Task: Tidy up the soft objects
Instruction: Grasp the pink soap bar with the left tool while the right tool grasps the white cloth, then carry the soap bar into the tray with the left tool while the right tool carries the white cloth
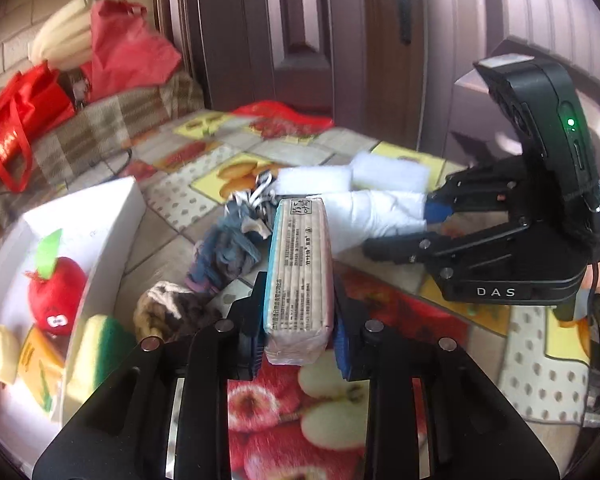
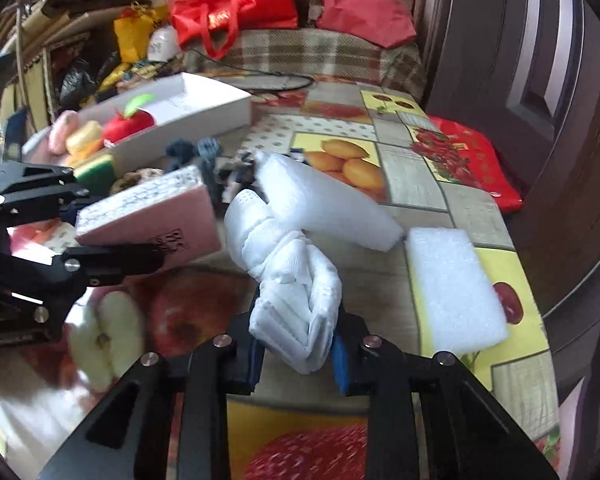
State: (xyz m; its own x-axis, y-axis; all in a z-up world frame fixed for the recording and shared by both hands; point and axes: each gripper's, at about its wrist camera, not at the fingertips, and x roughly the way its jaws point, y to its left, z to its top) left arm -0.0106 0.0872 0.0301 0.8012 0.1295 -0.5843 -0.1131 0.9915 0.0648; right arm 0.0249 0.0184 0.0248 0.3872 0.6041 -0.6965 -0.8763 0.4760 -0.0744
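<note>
Gripping: left gripper [image 1: 298, 344] pinches a tissue pack [image 1: 300, 276] edge-up between its pads
Right gripper [image 2: 296, 354]: clamped on a white sock roll [image 2: 290, 276]
Foam [image 2: 452, 288]: on the tablecloth [image 2: 516, 364], right of the right gripper
Box [image 1: 112, 216]: left of the left gripper, plush apple [image 1: 56, 292] inside

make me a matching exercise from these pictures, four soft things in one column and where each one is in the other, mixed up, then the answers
Things:
1. tissue pack
2. white rolled cloth
3. red apple plush
4. white foam block

Places:
A. lying free on the tablecloth
B. inside the white box
C. between the jaws of the left gripper
D. between the jaws of the right gripper

Pairs: 1-C, 2-D, 3-B, 4-A
</note>
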